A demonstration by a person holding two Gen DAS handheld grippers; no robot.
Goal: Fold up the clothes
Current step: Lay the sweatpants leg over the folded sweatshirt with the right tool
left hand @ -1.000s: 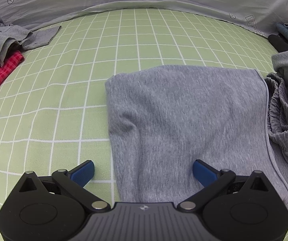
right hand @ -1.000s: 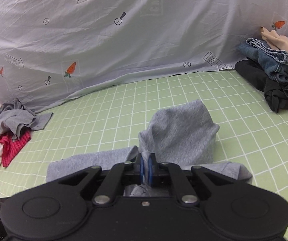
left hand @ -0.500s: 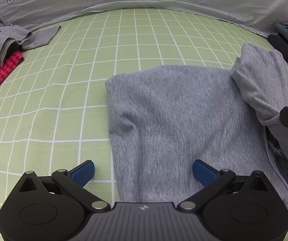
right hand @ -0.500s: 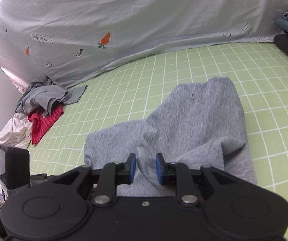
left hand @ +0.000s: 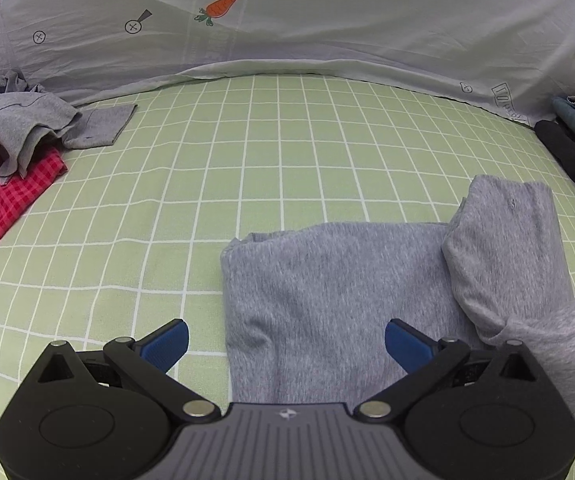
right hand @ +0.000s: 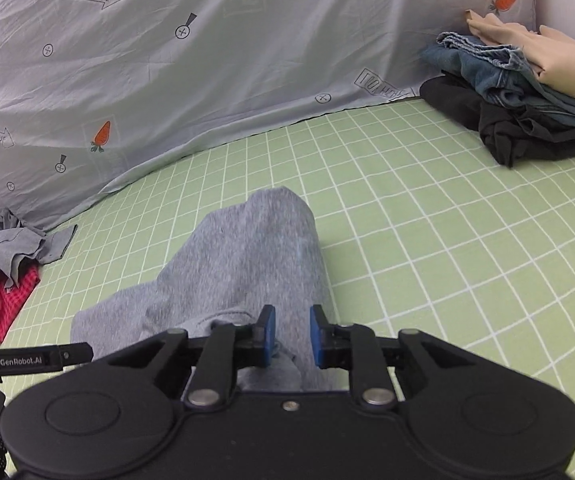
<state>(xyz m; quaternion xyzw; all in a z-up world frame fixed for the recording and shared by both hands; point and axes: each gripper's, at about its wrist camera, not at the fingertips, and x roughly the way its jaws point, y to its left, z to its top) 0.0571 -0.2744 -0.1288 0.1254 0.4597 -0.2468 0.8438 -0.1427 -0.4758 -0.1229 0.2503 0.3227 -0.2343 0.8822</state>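
Observation:
A grey garment lies partly folded on the green checked sheet, with one end flopped over its right side. My left gripper hovers wide open over the garment's near edge, blue pads apart and empty. In the right wrist view the same grey garment stretches away in front of my right gripper. Its jaws stand a little apart over the cloth, not clamped on it.
A crumpled grey garment and red checked cloth lie at the far left. A stack of black, denim and beige clothes sits at the far right. A pale printed sheet hangs behind.
The right gripper carried the garment's end over onto the rest, then opened and let it go. The left gripper tilted up, still open.

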